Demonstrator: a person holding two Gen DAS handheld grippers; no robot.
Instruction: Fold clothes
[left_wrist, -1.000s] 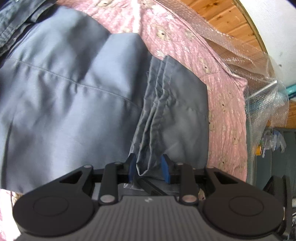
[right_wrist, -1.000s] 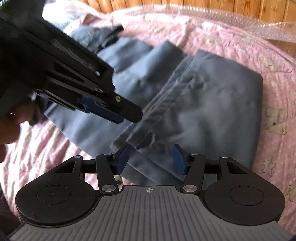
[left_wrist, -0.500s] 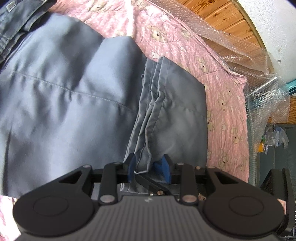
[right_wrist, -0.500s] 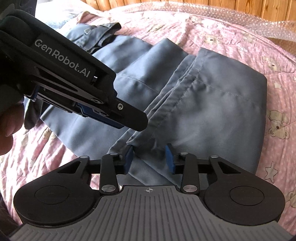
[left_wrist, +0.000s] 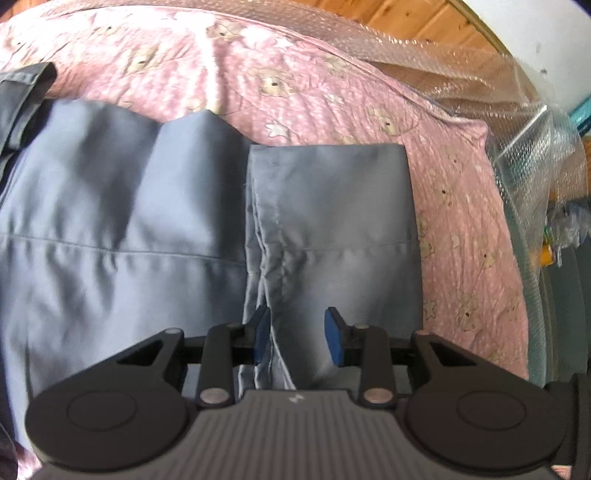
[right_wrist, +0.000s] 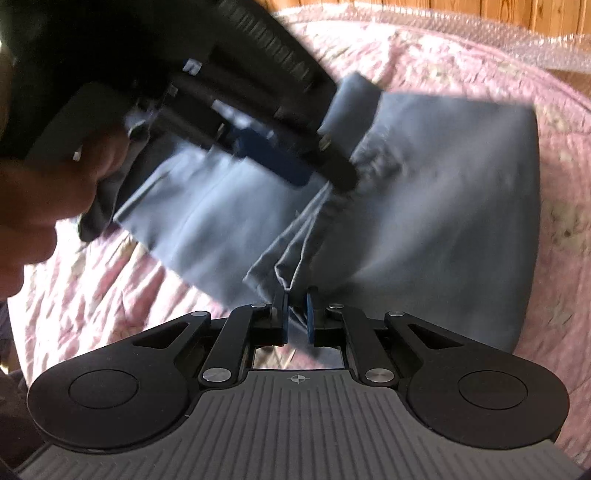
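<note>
Two tools: working the grey garment on the pink quilt.
Left tool: standing released astride the hems.
Right tool: pinching the hem corner, steadying the fold.

left hand-held gripper spread apart; right hand-held gripper nearly closed, pinching.

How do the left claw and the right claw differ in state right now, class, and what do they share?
The left claw stands wide open, hem edge between its pads; the right claw is nearly closed, pinching the hem. The left claw sits over cloth lying flat; the right claw has the blue-grey garment bunched at its tips. Both have blue pads and work the same hem on the pink bedspread.
</note>
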